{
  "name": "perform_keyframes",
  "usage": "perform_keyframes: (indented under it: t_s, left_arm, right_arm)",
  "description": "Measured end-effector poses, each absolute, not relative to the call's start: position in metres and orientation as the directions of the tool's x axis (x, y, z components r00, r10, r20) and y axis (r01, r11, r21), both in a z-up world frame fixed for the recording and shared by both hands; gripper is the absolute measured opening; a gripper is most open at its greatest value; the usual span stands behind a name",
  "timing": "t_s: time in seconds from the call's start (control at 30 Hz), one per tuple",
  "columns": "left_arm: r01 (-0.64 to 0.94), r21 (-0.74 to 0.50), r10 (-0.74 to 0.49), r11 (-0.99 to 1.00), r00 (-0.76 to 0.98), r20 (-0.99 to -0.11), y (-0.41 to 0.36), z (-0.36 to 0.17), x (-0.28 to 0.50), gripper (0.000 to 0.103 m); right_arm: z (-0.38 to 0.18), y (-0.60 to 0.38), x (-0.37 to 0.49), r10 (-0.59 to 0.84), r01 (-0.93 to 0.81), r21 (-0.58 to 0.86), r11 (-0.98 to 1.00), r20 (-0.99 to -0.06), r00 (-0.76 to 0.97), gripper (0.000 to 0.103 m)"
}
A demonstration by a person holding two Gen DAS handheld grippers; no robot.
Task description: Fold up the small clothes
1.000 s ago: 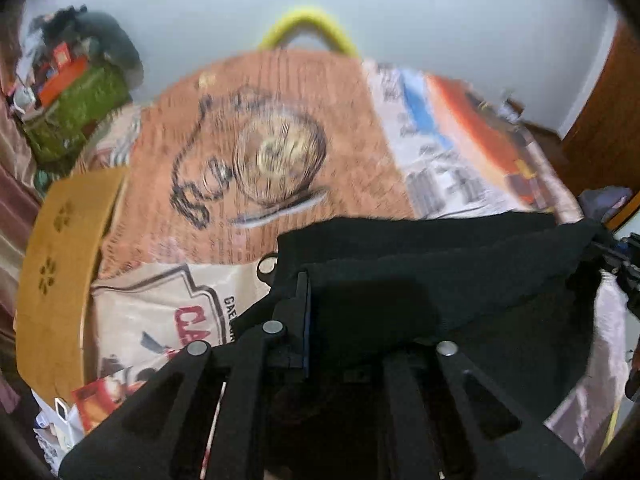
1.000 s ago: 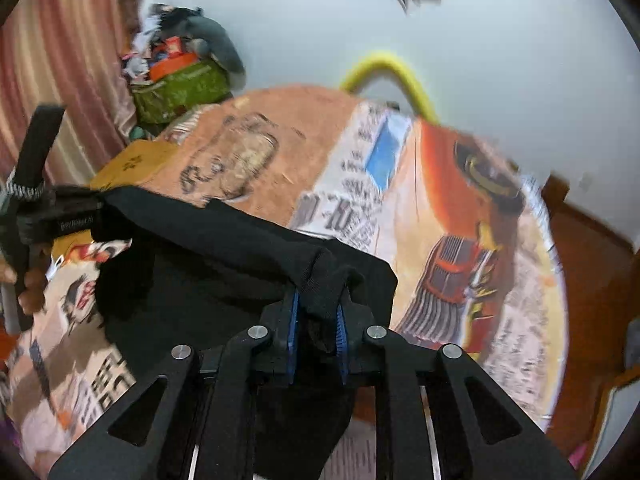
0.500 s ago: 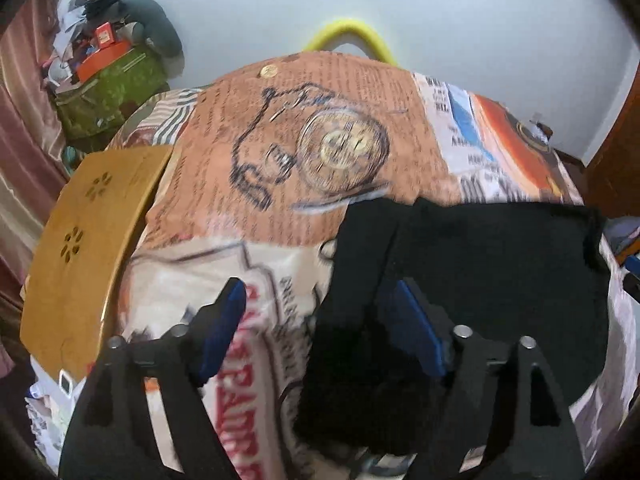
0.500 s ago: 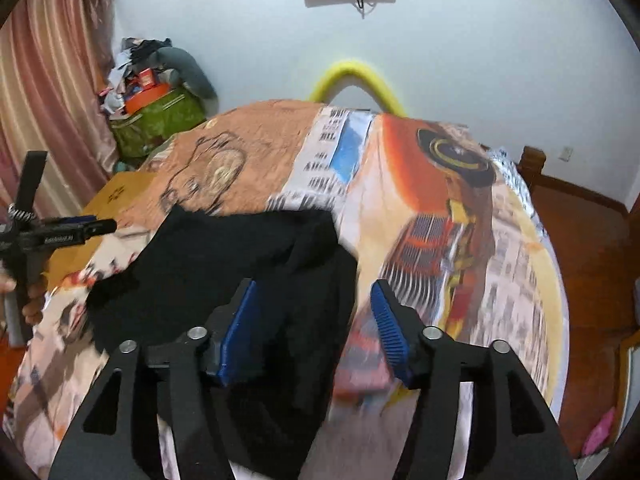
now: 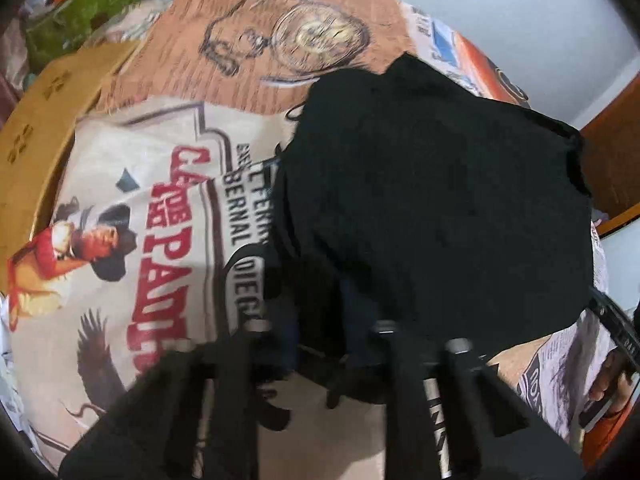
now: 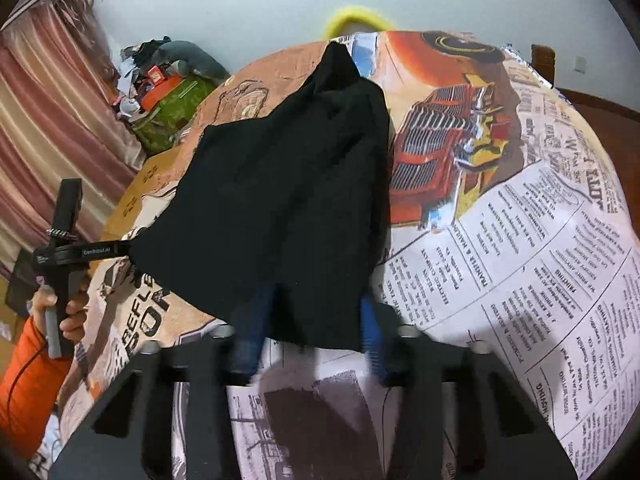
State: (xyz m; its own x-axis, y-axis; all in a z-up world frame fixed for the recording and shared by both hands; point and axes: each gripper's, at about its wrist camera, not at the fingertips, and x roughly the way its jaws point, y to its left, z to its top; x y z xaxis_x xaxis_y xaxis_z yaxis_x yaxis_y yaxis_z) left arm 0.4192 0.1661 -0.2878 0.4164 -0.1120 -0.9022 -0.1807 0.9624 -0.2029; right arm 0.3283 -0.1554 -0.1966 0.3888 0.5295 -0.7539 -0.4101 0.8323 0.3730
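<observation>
A black garment (image 5: 440, 200) lies spread on the printed bedspread (image 5: 160, 208), and the right wrist view shows the garment (image 6: 288, 184) reaching away toward the far edge. My left gripper (image 5: 316, 320) is low at its near left corner, blurred, with the jaws shut on the cloth; from the right wrist view the left gripper (image 6: 126, 249) pinches that corner. My right gripper (image 6: 312, 334) sits at the near right edge. Its blue pads (image 6: 252, 332) stand apart with the hem between them, and the jaws are closing.
A yellow wooden board (image 5: 44, 120) lies at the bed's left edge, with a green bag (image 6: 172, 108) and clutter behind it. A striped curtain (image 6: 48, 120) hangs at left. A hand in an orange sleeve (image 6: 28, 360) holds the left gripper. A yellow hoop (image 6: 356, 16) stands beyond the bed.
Both grippers let the lifted garment go, and it dropped flat on the bed. They then sank to its near edge. The left jaws shut on the corner; the right jaws narrowed.
</observation>
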Motion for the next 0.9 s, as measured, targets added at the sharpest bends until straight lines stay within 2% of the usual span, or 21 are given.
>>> perform_keyframes:
  t_s: [0.03,0.1,0.27,0.4,0.6,0.7,0.77,0.9]
  left_arm:
    - [-0.176,-0.193,-0.104,0.965,0.419,-0.902,0.162,-0.286,0.418,0.006]
    - [-0.156,-0.181,-0.098,0.971,0.431,-0.897,0.154,-0.279,0.412,0.005]
    - [-0.087,-0.152,-0.095,0.985,0.465,-0.880,0.136,-0.252,0.378,0.005]
    - [-0.060,-0.177,-0.129,0.982,0.467,-0.875,0.129,-0.238,0.340,0.005]
    - [-0.019,-0.129,-0.110,0.991,0.414,-0.904,0.112,-0.254,0.290,0.007]
    - [-0.031,-0.056,-0.039,0.998,0.404,-0.914,0.108,-0.261,0.276,0.014]
    - [-0.041,-0.016,0.002,0.999,0.408,-0.913,0.108,-0.260,0.272,0.029]
    - [-0.041,0.054,0.066,0.998,0.445,-0.893,0.109,-0.241,0.273,0.031]
  right_arm:
    - [-0.196,-0.154,0.328,0.524,-0.413,0.363,0.835,-0.754,0.396,0.015]
    - [-0.192,-0.159,0.322,0.532,-0.419,0.366,0.831,-0.744,0.405,0.010]
    - [-0.184,-0.168,0.300,0.519,-0.452,0.326,0.830,-0.747,0.415,0.009]
    - [-0.181,-0.185,0.275,0.514,-0.448,0.324,0.833,-0.753,0.411,0.009]
    - [-0.189,-0.205,0.236,0.496,-0.437,0.319,0.841,-0.777,0.387,0.009]
    - [-0.196,-0.207,0.221,0.456,-0.438,0.277,0.855,-0.804,0.382,0.010]
    - [-0.197,-0.209,0.215,0.418,-0.437,0.231,0.870,-0.815,0.401,0.010]
    - [-0.186,-0.218,0.217,0.385,-0.425,0.188,0.885,-0.809,0.444,0.015]
